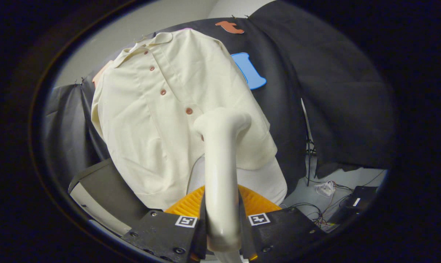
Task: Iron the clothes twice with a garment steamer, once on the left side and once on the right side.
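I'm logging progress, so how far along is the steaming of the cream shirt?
Done: the gripper is shut on the cream plastic garment steamer. In hand: its head sits near the brown-buttoned placket of the cream hanging shirt, low down. Left: the frame cannot confirm any finished pass, so both side strokes may remain.

Single fisheye view rode on gripper (222, 223), looked forward along two fingers (169, 230) at bottom. Camera sat close behind cream steamer handle (220, 175) clamped between fingers, handle running up centre. Faced cream button shirt (158, 120) hung on booth wall, tilted in view, near, just beyond steamer head. Cables and floor (330, 190) seen low at right beyond fingers.
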Tool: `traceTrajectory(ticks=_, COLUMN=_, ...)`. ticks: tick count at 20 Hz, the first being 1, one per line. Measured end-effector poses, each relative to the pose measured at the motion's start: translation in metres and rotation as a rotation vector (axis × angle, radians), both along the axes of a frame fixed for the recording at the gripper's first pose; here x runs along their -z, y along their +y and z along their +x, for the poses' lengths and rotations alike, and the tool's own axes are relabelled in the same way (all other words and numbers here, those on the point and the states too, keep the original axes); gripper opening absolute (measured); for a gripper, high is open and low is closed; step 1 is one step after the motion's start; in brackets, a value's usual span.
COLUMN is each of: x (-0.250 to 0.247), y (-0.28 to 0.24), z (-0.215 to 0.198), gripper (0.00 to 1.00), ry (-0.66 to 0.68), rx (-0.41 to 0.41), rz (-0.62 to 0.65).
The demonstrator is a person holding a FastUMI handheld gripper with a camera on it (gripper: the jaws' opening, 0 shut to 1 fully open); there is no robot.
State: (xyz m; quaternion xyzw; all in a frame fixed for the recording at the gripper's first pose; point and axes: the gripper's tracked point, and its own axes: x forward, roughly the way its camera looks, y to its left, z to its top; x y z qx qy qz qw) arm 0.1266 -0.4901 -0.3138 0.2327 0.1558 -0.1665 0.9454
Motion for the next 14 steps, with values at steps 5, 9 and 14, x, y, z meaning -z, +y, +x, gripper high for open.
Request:
traceTrajectory(ticks=5, x=0.009, y=0.025, z=-0.016, gripper=0.36, ry=0.031, rx=-0.02, rz=0.002)
traceTrajectory(ticks=9, x=-0.002, y=0.059, z=-0.028, gripper=0.36, ry=0.034, rx=-0.051, rz=-0.026)
traceTrajectory(ticks=14, x=-0.037, y=0.119, z=-0.04, gripper=0.36, ry=0.009, rx=-0.11, rz=-0.04)
